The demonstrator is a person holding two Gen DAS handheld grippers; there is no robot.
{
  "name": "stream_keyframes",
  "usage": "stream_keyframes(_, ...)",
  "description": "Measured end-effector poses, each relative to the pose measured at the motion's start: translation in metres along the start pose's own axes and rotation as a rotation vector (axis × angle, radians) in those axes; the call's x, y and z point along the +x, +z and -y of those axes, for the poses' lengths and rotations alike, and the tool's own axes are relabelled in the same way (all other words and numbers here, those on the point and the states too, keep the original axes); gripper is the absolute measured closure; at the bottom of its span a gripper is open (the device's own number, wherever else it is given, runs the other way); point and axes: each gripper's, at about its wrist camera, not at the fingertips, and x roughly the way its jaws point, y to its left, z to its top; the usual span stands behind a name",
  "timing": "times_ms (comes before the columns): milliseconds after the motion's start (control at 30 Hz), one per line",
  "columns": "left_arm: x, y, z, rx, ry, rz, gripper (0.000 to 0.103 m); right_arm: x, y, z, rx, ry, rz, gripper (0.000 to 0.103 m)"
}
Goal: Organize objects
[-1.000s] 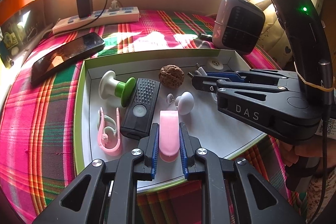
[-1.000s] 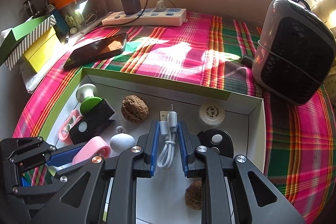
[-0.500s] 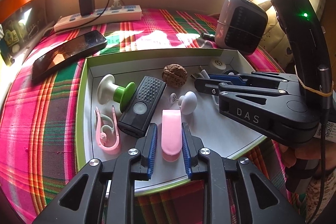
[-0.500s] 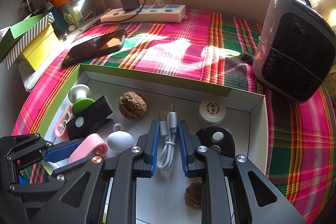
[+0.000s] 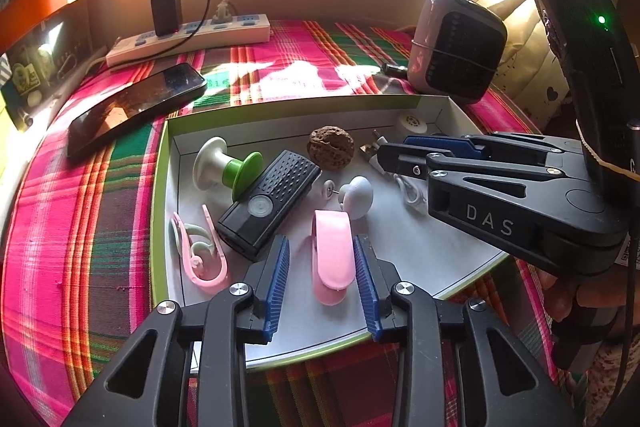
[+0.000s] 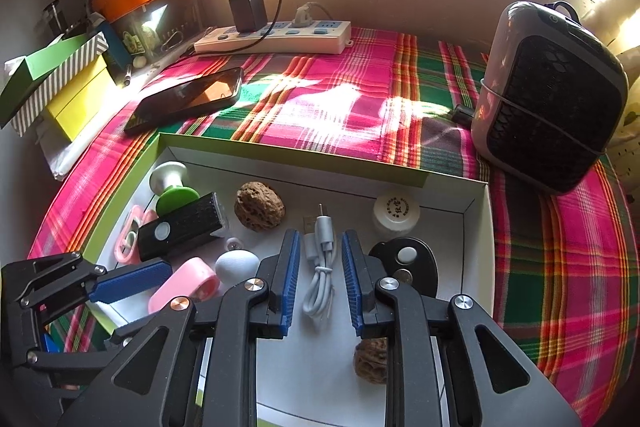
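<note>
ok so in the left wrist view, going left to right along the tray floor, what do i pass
pink earhook → white and green spool → black remote → pink clip → white knob → right gripper

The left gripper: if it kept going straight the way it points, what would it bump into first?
Probably the pink clip, already lying between the opening left gripper, then the box floor under it. The white knob sits beyond; depth is hard to judge.

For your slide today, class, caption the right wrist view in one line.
Right hand-held gripper opening around a coiled white USB cable lying in the white tray.
</note>
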Motion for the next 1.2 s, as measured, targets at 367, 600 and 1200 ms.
stream_keyframes(367, -0.02, -0.008, 0.003, 0.011, 0.035, 0.035, 0.069, -0.035, -0.017, -0.005, 0.027, 0.001, 0.06, 0.063)
stream_keyframes(600, -0.037, -0.016, 0.002, 0.003, 0.084, 0.069, 0.069, -0.055, -0.033, -0.008, 0.046, -0.021, 0.094, 0.057)
stream_keyframes(1200, -0.061, -0.052, 0.008, 0.002, 0.151, 0.089, 0.069, -0.077, -0.087, -0.015, 0.056, -0.12, 0.1, 0.046)
